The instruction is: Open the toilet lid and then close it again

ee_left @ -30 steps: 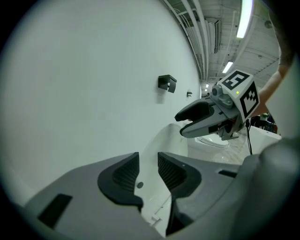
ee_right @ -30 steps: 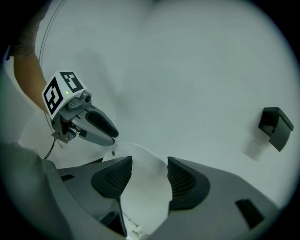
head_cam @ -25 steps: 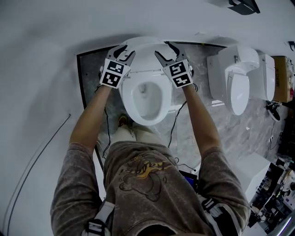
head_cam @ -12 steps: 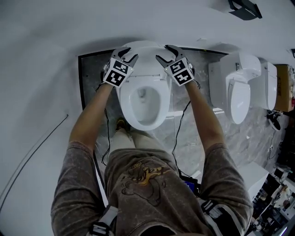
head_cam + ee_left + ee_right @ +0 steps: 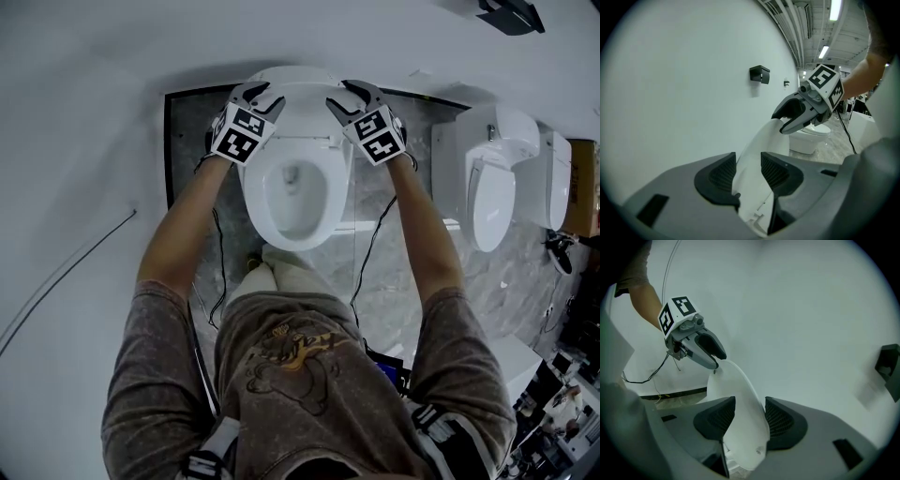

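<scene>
Right claw [image 5: 345, 97] has been closing on lid [image 5: 740, 423]; left claw [image 5: 259, 97] seemingly pinches it.

The head view looks steeply down from high above the left tongs [image 5: 255, 97] and right tongs [image 5: 354, 97]. Each tongs view sits close behind its own 2 jaws and looks along them. All 3 views share the toilet lid [image 5: 298, 82] at the tongs' tips.

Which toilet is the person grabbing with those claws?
Look along the white wall for the toilet straight in front of the person. Its raised lid stands between the jaws of the left gripper and of the right gripper, whose jaws have just been closing on it. The other toilet, to the right, has nothing touching it.
</scene>
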Tool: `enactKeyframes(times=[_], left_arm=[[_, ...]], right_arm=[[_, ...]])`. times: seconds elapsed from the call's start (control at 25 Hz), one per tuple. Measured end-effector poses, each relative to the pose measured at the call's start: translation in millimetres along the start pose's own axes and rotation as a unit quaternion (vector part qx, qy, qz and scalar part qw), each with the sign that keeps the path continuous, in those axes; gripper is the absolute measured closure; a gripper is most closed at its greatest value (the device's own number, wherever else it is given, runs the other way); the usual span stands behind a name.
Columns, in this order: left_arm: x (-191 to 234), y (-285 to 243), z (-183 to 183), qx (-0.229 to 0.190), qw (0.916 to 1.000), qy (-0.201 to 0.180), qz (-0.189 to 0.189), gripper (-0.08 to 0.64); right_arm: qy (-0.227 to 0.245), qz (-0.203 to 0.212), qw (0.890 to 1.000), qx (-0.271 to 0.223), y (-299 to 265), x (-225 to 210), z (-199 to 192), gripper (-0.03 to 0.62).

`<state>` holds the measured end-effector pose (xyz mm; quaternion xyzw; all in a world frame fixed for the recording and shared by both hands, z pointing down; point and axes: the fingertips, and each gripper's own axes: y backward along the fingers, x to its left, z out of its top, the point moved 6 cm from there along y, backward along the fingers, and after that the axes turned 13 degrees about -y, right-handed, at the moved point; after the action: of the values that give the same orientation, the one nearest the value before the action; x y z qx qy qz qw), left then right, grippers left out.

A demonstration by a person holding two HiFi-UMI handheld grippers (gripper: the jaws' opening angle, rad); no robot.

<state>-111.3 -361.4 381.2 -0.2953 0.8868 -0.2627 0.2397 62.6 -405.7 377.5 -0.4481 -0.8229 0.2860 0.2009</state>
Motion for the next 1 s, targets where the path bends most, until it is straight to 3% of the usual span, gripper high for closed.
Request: enactKeyframes(times=[0.2,0.56,1.0], left_arm=[[-26,21,-6,-0.008,0.9999,0.006,-0.004,0.402],[-98,93,-27,-0.014,0.9995,0.010,0.026,0.436],[-215,128,-79,0.029,0.9991,0.031,0.000,0.444]], right_arm=[[0.001,-0.012,1.000,-0.017,22,29,-13,0.382],[-0.001,-0.060,0.998,-0.002,80,113,-47,0.389],[-0.027,-0.020,0.999,0.025,127,194,-140,0.411]])
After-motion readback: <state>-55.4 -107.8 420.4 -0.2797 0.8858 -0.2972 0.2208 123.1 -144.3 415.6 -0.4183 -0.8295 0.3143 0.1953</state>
